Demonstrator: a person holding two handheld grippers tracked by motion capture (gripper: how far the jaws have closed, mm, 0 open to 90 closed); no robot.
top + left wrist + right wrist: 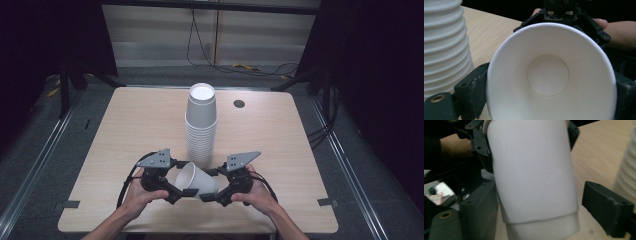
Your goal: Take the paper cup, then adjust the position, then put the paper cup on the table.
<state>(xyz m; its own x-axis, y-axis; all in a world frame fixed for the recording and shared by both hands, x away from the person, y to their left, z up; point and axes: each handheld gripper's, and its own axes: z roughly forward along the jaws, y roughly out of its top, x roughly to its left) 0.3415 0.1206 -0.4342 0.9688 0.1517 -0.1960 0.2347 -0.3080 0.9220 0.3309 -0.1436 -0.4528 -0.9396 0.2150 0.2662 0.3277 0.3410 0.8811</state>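
A single white paper cup [196, 181] lies on its side just above the table, between my two grippers. Its mouth faces my left gripper [181, 187]. In the left gripper view I look into the cup [549, 75], and both black jaws press on its rim from either side, so my left gripper [549, 87] is shut on it. In the right gripper view the cup's base end [534, 185] sits between the jaws of my right gripper [541, 212]. One jaw touches the cup's wall and the other stands apart from it, so that gripper is open.
A tall stack of white paper cups [201, 125] stands mouth up at the middle of the wooden table [125, 130], just behind the grippers. A round cable hole [239, 103] sits at the far right. Cables [240, 65] lie on the floor beyond the table.
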